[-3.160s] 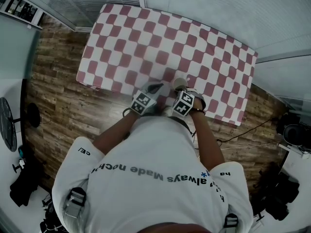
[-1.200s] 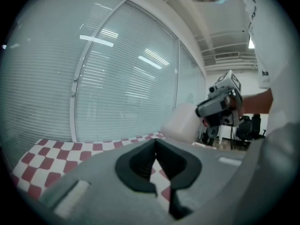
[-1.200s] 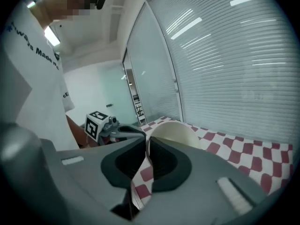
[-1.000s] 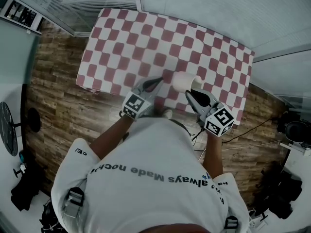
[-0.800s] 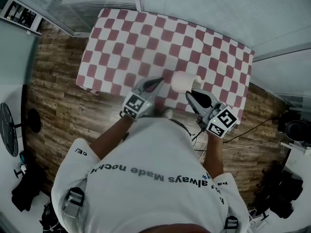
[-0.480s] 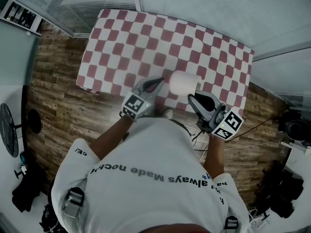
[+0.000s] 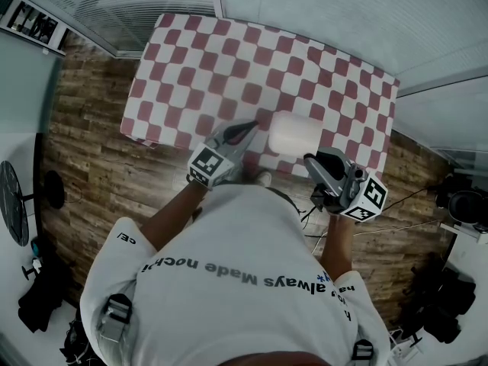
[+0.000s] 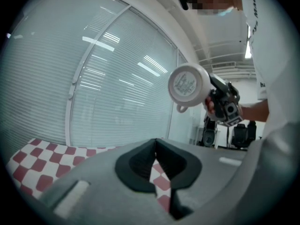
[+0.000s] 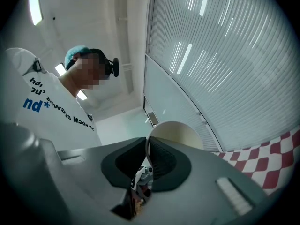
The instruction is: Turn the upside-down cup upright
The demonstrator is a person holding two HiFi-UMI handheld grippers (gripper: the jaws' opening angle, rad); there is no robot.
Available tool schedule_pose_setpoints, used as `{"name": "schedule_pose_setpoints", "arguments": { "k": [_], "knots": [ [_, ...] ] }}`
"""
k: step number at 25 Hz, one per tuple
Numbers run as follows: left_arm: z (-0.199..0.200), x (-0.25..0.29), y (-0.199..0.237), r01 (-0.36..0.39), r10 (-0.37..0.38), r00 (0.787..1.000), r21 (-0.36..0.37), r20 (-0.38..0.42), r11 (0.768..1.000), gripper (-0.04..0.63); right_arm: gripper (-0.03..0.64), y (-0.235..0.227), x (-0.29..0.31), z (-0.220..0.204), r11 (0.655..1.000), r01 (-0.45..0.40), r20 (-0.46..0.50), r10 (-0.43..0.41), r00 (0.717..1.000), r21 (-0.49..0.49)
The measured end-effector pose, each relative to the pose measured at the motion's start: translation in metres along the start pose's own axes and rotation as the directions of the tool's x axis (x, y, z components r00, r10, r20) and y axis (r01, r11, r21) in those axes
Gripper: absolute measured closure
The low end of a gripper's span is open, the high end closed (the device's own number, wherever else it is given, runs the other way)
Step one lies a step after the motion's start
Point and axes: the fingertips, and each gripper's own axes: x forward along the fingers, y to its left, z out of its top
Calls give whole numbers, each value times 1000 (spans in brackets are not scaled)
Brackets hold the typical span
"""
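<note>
The right gripper (image 7: 311, 160) holds the white cup (image 7: 293, 133) in the air over the near edge of the tabletop (image 7: 229, 59), right of that edge's middle. Its fingers (image 9: 164, 161) are clenched on the cup's wall at the rim, one inside the mouth and one outside. The cup lies roughly on its side, clear of the red-and-white checked cloth (image 7: 335, 90). Its mouth faces the right gripper, its flat base faces the left gripper (image 7: 248, 128), and its handle (image 8: 181, 108) hangs below. The left gripper hangs just beside the cup, also above the near edge, without touching it. Its fingers (image 8: 136, 165) are pressed together with nothing between them.
</note>
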Motion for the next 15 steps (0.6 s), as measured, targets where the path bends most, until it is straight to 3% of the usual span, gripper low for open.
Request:
{"name": "schedule_pose_setpoints", "arguments": {
  "k": [1,4,7,11,15],
  "knots": [
    [3,-1,-2,26,-26,1000,-10,16,1000,568,591,-1,0,0,1000,2,-1,-2,1000,-1],
    [16,-6,-14,163,-159,984,-47,85,985,328,591,-1,3,0,1000,1,-1,-1,1000,0],
    [39,-15,-30,314,-299,940,-73,162,947,191,591,2,2,0,1000,-8,0,8,1000,-1],
    [77,-30,-48,487,-454,853,-79,257,870,165,591,5,1,0,1000,-23,2,23,1000,0],
    [100,-32,-57,557,-532,805,-26,261,830,164,591,9,2,-1,999,-37,2,37,999,0]
  ]
}}
